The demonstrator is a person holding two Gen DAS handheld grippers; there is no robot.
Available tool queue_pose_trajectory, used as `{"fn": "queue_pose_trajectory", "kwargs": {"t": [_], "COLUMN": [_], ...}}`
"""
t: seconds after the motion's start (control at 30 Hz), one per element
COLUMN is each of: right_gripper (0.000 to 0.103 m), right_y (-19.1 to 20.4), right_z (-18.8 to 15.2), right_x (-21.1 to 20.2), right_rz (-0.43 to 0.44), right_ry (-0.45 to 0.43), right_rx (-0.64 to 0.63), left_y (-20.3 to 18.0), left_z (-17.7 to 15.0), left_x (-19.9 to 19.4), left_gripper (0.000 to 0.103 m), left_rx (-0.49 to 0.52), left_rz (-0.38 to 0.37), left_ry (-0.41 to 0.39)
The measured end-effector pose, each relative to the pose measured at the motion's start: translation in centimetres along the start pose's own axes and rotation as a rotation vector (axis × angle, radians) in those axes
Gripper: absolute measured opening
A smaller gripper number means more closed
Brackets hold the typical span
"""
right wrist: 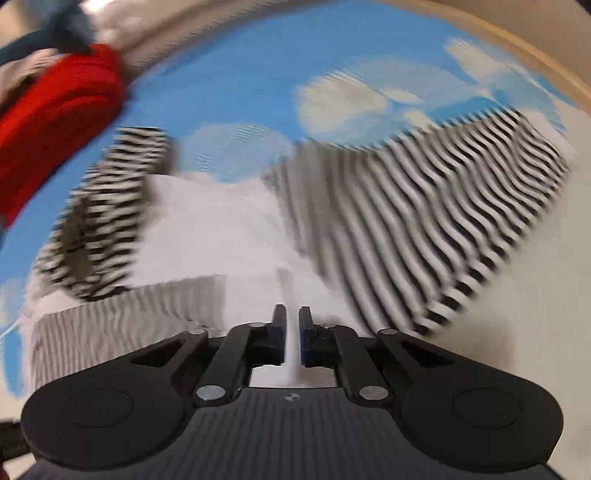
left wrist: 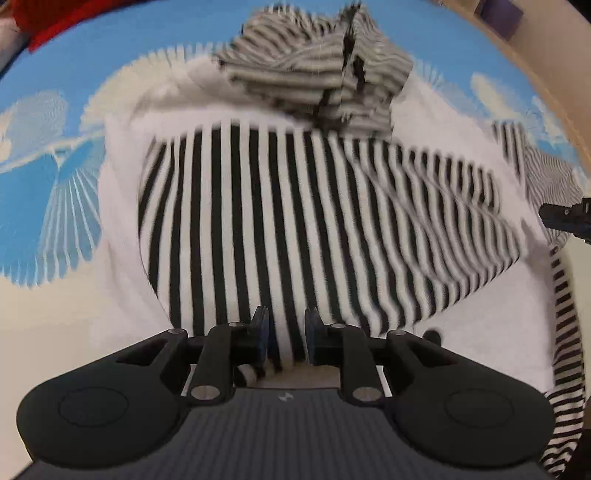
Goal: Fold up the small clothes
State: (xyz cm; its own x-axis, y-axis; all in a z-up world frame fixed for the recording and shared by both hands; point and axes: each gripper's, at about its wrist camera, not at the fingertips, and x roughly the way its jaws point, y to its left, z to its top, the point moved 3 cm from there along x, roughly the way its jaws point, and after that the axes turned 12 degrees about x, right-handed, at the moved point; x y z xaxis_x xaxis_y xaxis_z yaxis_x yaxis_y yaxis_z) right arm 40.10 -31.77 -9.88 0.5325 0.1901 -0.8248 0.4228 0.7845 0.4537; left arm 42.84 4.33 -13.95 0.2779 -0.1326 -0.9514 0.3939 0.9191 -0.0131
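Observation:
A small black-and-white striped garment with white parts (left wrist: 295, 221) lies on a blue cloud-print cloth (left wrist: 44, 177). My left gripper (left wrist: 287, 328) is shut on the garment's near striped edge, with fabric pinched between its fingers. The garment's far part (left wrist: 314, 81) is bunched up. In the blurred right wrist view the same garment (right wrist: 424, 221) spreads ahead, and my right gripper (right wrist: 292, 332) is nearly closed on its white fabric (right wrist: 221, 240). The right gripper's tip shows at the right edge of the left wrist view (left wrist: 569, 216).
A red cloth (right wrist: 55, 122) lies at the far left of the surface; it also shows in the left wrist view (left wrist: 48, 22). A wooden edge (left wrist: 546, 74) borders the surface on the right. A striped sleeve (left wrist: 565, 350) trails at the right.

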Motion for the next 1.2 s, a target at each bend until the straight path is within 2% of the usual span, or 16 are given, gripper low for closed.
{"fn": "queue_pose_trajectory", "kwargs": {"t": [0.03,0.07,0.1,0.13,0.2,0.33,0.5,0.63,0.8,0.93,1.17,1.2], "right_gripper": [0.026,0.031,0.033,0.028,0.03,0.034,0.037,0.037,0.036,0.037,0.037,0.034], "right_y": [-0.4,-0.9,-1.7,-2.4,-2.4,-2.4,-6.2,-11.2,-18.1,-22.2,-24.2,-24.3], "right_z": [-0.4,-0.8,-1.2,-1.6,-1.0,1.2,4.7,8.2,11.4,12.6,12.3,12.2], "right_x": [0.9,1.9,3.0,3.6,2.7,-0.4,-2.8,-4.6,-6.1,-5.7,-2.4,-1.8], "right_rz": [0.025,0.015,-0.029,-0.074,-0.067,-0.052,-0.051,-0.121,-0.174,-0.151,-0.091,-0.09], "right_ry": [0.069,0.133,0.192,0.219,0.182,0.03,-0.091,-0.202,-0.319,-0.344,-0.316,-0.317], "right_rx": [0.035,0.065,0.088,0.098,0.094,0.044,0.104,0.18,0.35,0.476,0.576,0.585], "left_y": [0.0,-0.2,-0.3,-0.4,-0.3,-0.5,-1.9,-2.1,-1.1,-0.8,-0.4,-0.1], "left_z": [-0.4,-0.6,-0.5,-0.2,0.3,1.1,1.8,1.8,1.7,1.6,1.4,1.4], "left_x": [0.8,1.1,0.9,0.6,-0.5,-3.3,-5.2,-4.1,-4.8,-4.9,-5.3,-5.5], "left_gripper": [0.023,0.024,0.024,0.024,0.026,0.033,0.044,0.044,0.044,0.044,0.044,0.044], "left_rx": [0.012,0.021,0.022,0.018,0.004,-0.008,0.01,0.023,-0.014,-0.024,-0.034,-0.041], "left_rz": [0.026,0.039,0.043,0.043,0.038,0.103,0.139,0.154,0.154,0.15,0.144,0.144], "left_ry": [0.034,0.031,0.029,0.026,-0.017,-0.093,-0.183,-0.145,-0.161,-0.163,-0.169,-0.171]}}
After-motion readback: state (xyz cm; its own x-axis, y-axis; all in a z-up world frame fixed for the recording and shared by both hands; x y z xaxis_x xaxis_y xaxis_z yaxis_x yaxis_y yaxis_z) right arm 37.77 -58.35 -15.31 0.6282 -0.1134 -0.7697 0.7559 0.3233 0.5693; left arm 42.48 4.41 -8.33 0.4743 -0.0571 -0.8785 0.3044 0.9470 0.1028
